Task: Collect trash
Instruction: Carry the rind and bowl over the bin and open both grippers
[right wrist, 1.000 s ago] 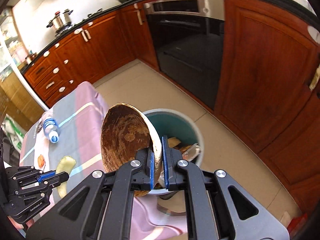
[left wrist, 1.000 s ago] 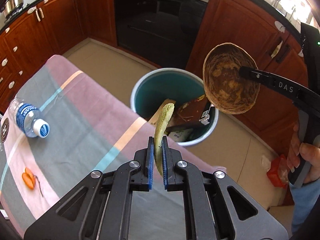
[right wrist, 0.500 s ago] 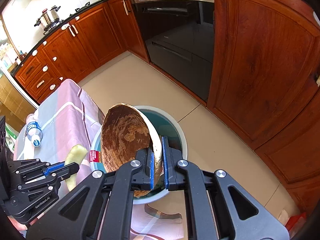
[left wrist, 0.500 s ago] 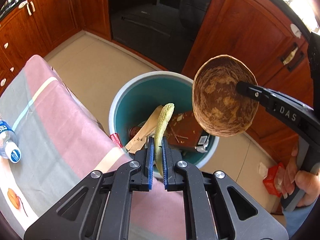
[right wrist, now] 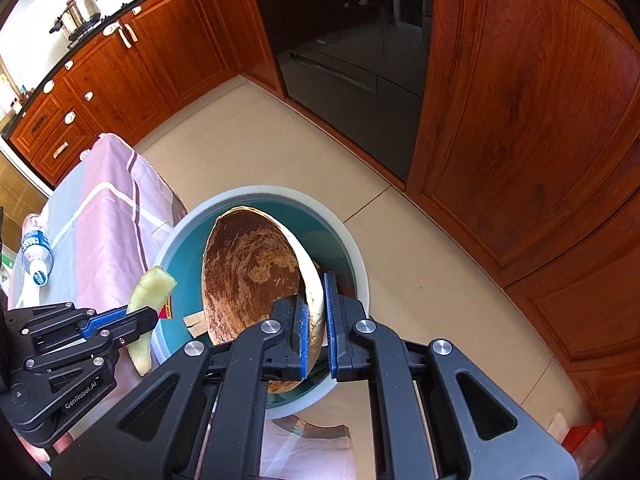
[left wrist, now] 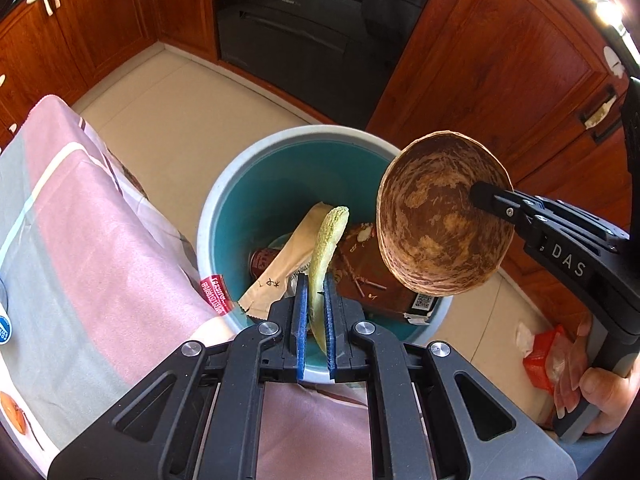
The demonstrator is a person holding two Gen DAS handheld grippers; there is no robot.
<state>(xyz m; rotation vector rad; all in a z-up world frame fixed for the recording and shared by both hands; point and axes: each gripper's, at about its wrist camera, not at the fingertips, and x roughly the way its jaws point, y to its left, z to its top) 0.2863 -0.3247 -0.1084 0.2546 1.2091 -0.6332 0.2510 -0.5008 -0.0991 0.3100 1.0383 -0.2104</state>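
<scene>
A round trash bin [left wrist: 224, 200] with a teal inside stands on the floor beside the table; its rim [right wrist: 352, 248] also shows in the right wrist view. Paper, a can and brown packaging lie in it. My left gripper [left wrist: 313, 284] is shut on a pale green peel strip [left wrist: 326, 240], which hangs over the bin's near side. That peel [right wrist: 150, 292] and the left gripper [right wrist: 132, 320] appear at lower left in the right wrist view. My right gripper [right wrist: 314, 304] is shut on the rim of a brown half shell [right wrist: 252, 276], held above the bin opening. The shell [left wrist: 436, 224] hides the bin's right side.
The table's pink and grey striped cloth [left wrist: 80, 220] borders the bin on the left. A water bottle [right wrist: 36, 252] lies on it. Wooden cabinets [right wrist: 540, 120] and a dark oven [right wrist: 348, 60] ring the tiled floor. Red wrapper scraps [left wrist: 544, 360] lie on the floor by a hand.
Both grippers have sunk and moved in over the bin, which now looks larger and nearer. The peel now hangs over the bin's inside and the shell over its opening. Both grips held.
</scene>
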